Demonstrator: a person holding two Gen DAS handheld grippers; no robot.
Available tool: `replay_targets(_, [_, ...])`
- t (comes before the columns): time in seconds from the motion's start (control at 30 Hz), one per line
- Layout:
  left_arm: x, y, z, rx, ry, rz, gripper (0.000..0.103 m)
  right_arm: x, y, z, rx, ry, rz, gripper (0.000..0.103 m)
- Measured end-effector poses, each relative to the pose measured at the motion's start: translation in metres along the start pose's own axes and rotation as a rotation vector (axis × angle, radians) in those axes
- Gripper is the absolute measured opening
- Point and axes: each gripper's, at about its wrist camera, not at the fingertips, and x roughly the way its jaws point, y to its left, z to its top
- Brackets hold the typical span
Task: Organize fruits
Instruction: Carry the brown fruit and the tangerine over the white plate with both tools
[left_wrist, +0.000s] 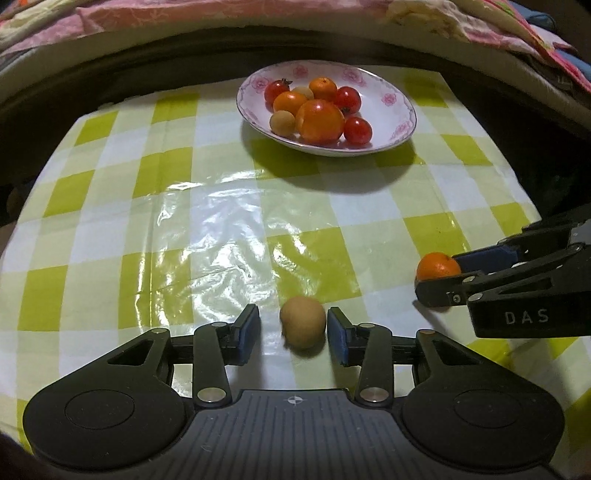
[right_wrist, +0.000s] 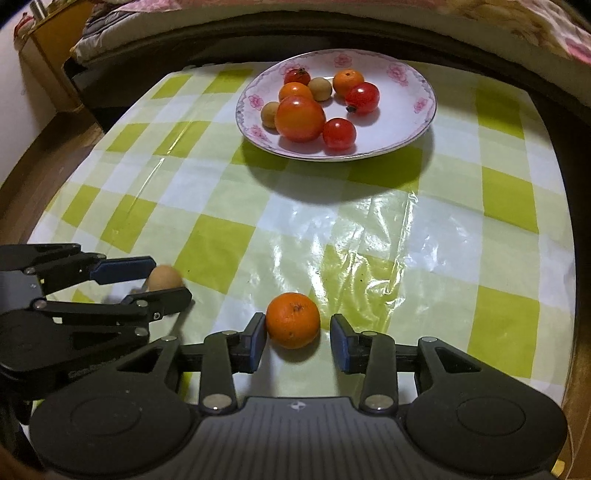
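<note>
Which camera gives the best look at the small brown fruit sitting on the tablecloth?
The left wrist view: the brown fruit sits whole and centred between the left gripper jaws. In the right wrist view it is off to the side, partly hidden behind that gripper.

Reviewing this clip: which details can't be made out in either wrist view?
- Brown fruit: blurred in the left wrist view; in the right wrist view, partly behind the left gripper. Finger contact unclear.
- Right gripper: cut off by the left view's right edge.
- Orange: its lower part sits behind a finger in the left view.
</note>
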Motion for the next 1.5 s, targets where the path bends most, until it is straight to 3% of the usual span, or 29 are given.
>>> replay_targets(0.47, [0.002, -0.004, 0.003, 0.031, -0.004, 0.021, 0.049, -0.003, 0.002, -0.003, -0.051, 0.024, -0.001, 0.042])
replay_targets(0.57, [0.003, -0.005, 0.004, 0.045, -0.004, 0.037, 0.041, -0.003, 0.005, -0.005, -0.062, 0.015, 0.007, 0.035])
replay_targets(0.67, [0.003, -0.003, 0.005, 0.038, -0.001, 0.032, 0.034, -0.003, 0.003, -0.005, -0.047, 0.009, 0.018, 0.034])
replay_targets(0.9, [-0.001, -0.001, 0.007, 0.030, -0.002, 0.028, 0.034, -0.011, -0.001, 0.003, -0.026, -0.040, 0.026, 0.034])
replay_targets(1.5, [-0.020, -0.010, 0.051, 0.030, -0.103, 0.013, 0.034, -0.040, -0.006, 0.026, 0.009, -0.149, 0.032, 0.034])
